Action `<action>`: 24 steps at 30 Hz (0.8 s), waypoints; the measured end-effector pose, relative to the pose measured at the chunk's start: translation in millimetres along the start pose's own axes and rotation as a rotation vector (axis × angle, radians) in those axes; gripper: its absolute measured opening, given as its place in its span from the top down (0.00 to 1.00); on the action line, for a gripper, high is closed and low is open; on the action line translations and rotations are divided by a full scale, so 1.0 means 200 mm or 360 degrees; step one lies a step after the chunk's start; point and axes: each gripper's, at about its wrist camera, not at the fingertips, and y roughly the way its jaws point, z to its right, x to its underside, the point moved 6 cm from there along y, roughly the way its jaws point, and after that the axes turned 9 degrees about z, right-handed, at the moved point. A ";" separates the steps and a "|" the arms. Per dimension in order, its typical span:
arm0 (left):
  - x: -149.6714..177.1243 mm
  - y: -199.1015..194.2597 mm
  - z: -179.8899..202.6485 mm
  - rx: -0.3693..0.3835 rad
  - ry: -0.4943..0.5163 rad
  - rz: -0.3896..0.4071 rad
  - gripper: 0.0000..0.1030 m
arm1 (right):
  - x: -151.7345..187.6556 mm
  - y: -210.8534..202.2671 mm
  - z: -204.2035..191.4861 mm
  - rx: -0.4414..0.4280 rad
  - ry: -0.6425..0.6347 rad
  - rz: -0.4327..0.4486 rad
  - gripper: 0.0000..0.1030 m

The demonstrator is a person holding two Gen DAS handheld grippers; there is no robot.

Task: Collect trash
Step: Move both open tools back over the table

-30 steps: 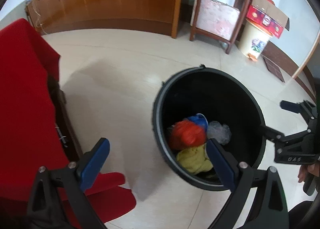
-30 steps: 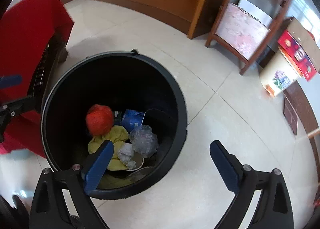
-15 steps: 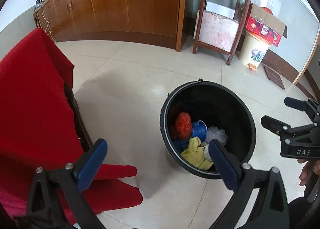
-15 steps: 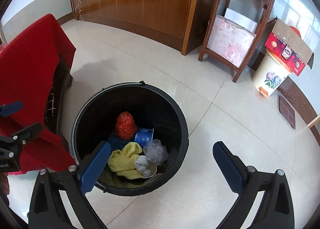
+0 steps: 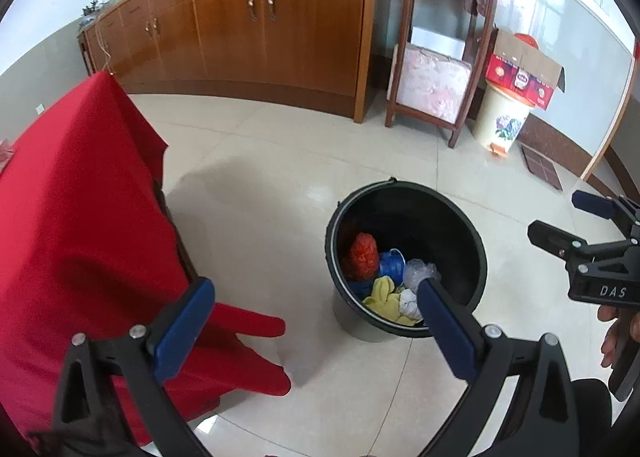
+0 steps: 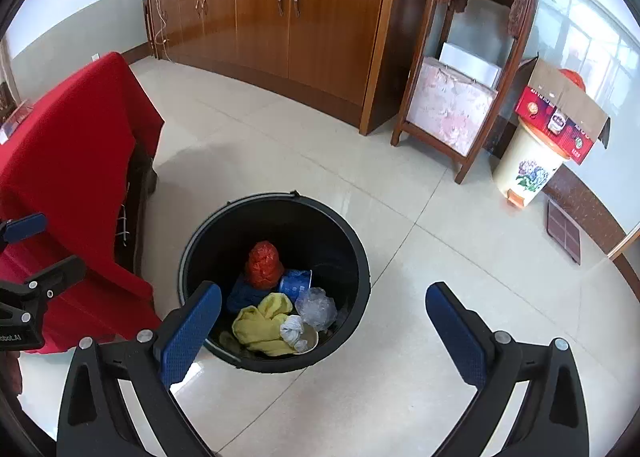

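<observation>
fingers: both pairs spread wide, empty | left gripper and right gripper now higher, farther from the black bin | trash inside bin on floor

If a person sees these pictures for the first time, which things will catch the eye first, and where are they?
First the black bucket on the pale tiled floor, holding an orange-red bag, a yellow cloth and clear plastic. Next the bright red cloth draped over furniture on the left. Both grippers, left and right, are open and empty above the floor.
</observation>
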 end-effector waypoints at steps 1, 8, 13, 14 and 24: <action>-0.01 -0.02 -0.01 -0.0020 -0.0006 0.0009 0.01 | -0.01 -0.02 0.00 0.0007 -0.0004 0.0009 0.00; -0.07 -0.24 -0.13 -0.0093 -0.0087 0.0126 0.01 | -0.09 -0.24 -0.10 -0.0009 0.0008 0.0097 0.00; -0.08 -0.38 -0.24 -0.0132 -0.0138 0.0204 0.01 | -0.14 -0.36 -0.23 -0.0067 -0.0012 0.0162 0.00; -0.08 -0.39 -0.25 -0.0141 -0.0150 0.0213 0.01 | -0.15 -0.38 -0.27 -0.0079 -0.0017 0.0173 0.00; -0.05 -0.59 -0.59 -0.0311 -0.0308 0.0304 0.01 | -0.31 -0.52 -0.67 -0.0264 -0.0112 0.0279 0.00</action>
